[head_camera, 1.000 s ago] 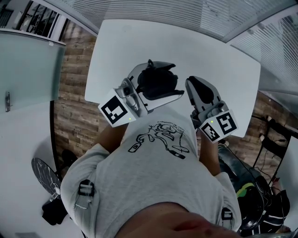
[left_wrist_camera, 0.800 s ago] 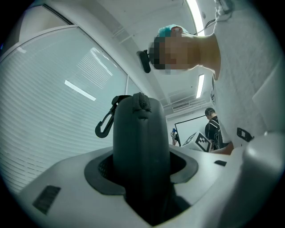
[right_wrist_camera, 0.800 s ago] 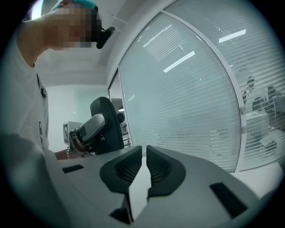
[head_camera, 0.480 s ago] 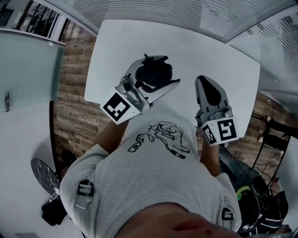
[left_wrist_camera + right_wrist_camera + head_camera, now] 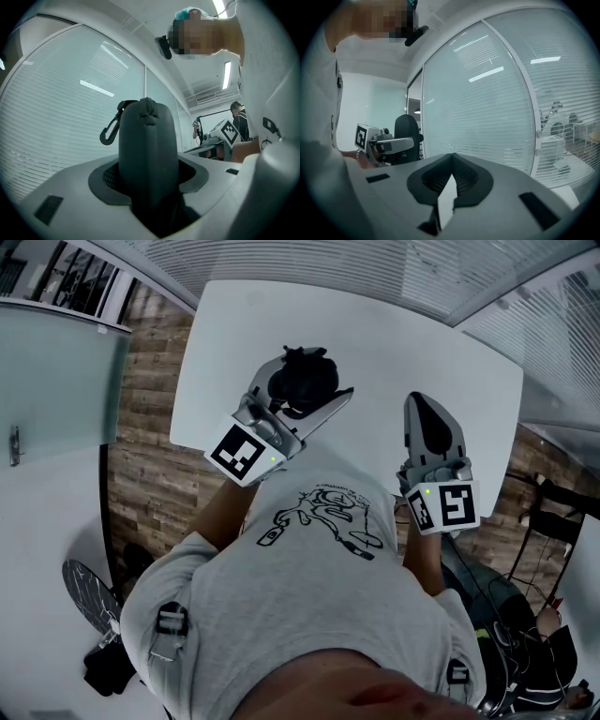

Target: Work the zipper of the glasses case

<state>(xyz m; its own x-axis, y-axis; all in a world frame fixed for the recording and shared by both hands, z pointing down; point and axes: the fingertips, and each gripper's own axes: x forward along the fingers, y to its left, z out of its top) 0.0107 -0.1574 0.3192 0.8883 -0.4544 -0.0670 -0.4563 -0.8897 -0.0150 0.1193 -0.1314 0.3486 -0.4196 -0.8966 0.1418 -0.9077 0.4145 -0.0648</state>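
My left gripper (image 5: 314, 378) holds a black glasses case (image 5: 302, 382) above the white table (image 5: 394, 334), shut on its sides. In the left gripper view the case (image 5: 147, 154) stands upright between the pads of the left gripper (image 5: 149, 174). Its zipper seam (image 5: 148, 108) runs over the top, and a black carabiner clip (image 5: 110, 133) hangs at its left. My right gripper (image 5: 420, 401) is off to the right, apart from the case. Its jaws have just been closing and now meet with nothing between them, as the right gripper view (image 5: 451, 161) shows.
The table's near edge lies just in front of the person's body. Wood floor (image 5: 141, 456) shows to the left, bags and cables (image 5: 525, 634) to the lower right. Glass walls with blinds (image 5: 487, 93) surround the room. An office chair (image 5: 407, 131) stands behind the left gripper.
The left gripper has carried the case farther out over the table and swung it round. The right gripper has drifted right, away from the case, and its jaws have closed.
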